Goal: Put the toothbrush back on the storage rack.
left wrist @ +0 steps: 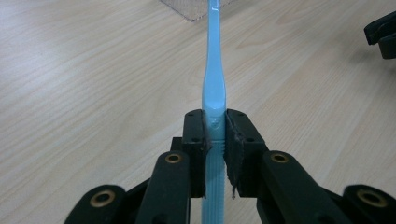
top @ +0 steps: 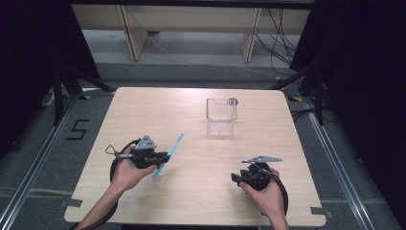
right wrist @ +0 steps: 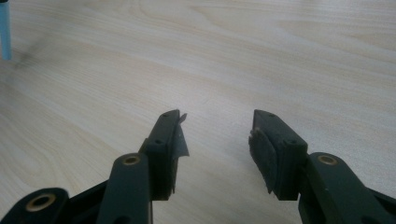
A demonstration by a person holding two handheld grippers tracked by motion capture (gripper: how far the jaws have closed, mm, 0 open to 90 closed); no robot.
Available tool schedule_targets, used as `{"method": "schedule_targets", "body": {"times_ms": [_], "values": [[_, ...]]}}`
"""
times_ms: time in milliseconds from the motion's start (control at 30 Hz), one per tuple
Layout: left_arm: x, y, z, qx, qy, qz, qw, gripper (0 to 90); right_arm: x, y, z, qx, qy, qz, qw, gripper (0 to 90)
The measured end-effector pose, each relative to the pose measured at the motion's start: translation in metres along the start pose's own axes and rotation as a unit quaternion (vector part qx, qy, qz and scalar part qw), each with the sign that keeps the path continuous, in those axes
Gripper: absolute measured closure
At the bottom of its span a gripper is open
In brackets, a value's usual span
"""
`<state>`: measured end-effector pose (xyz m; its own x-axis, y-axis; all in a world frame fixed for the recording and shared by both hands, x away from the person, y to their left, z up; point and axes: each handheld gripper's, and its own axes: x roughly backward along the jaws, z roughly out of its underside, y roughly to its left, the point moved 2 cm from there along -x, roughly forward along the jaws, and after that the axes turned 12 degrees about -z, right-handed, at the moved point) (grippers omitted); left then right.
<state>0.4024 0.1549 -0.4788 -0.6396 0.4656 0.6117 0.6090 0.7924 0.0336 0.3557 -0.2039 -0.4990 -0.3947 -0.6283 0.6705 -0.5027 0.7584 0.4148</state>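
Since the left gripper (left wrist: pixel 215 135) is clamped on the toothbrush (left wrist: pixel 214 88) near its ribbed handle, well short of the clear cup (top: pixel 221 111), it looks light, stiff, slippery plastic; right gripper (right wrist: pixel 217 140) gapes empty.

A clear ribbed container (top: pixel 221 115), seemingly empty, stands on the wooden table (top: pixel 143 110).

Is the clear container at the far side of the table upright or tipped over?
Upright: the clear container stands on the table, open rim upward.
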Motion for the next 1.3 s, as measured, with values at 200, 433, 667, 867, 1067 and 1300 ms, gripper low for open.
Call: {"method": "schedule_targets", "body": {"times_ms": [200,433,667,867,1067,1300], "values": [[0.002,0.0,0.0,0.017,-0.034,0.001,0.9993,78.1,-0.001,0.003,0.0,-0.005,-0.005,-0.02,0.9998,53.5],[0.005,0.003,0.001,0.029,-0.073,-0.002,0.9969,78.1,-0.002,0.002,0.0,0.012,-0.014,-0.019,0.9997,53.5],[0.008,0.005,0.001,0.042,-0.117,-0.01,0.9922,78.1,-0.003,0.005,-0.003,0.043,-0.041,-0.017,0.9981,53.0],[0.008,0.005,0.003,0.044,-0.148,-0.013,0.9879,78.1,-0.003,0.007,-0.005,0.064,-0.057,-0.015,0.9962,52.8],[0.009,0.005,0.003,0.048,-0.187,-0.008,0.9812,78.1,-0.004,0.01,-0.007,0.078,-0.07,-0.016,0.9943,52.5],[0.01,0.006,0.003,0.052,-0.214,-0.01,0.9754,78.1,-0.005,0.015,-0.01,0.098,-0.102,-0.017,0.9899,49.3]]}}
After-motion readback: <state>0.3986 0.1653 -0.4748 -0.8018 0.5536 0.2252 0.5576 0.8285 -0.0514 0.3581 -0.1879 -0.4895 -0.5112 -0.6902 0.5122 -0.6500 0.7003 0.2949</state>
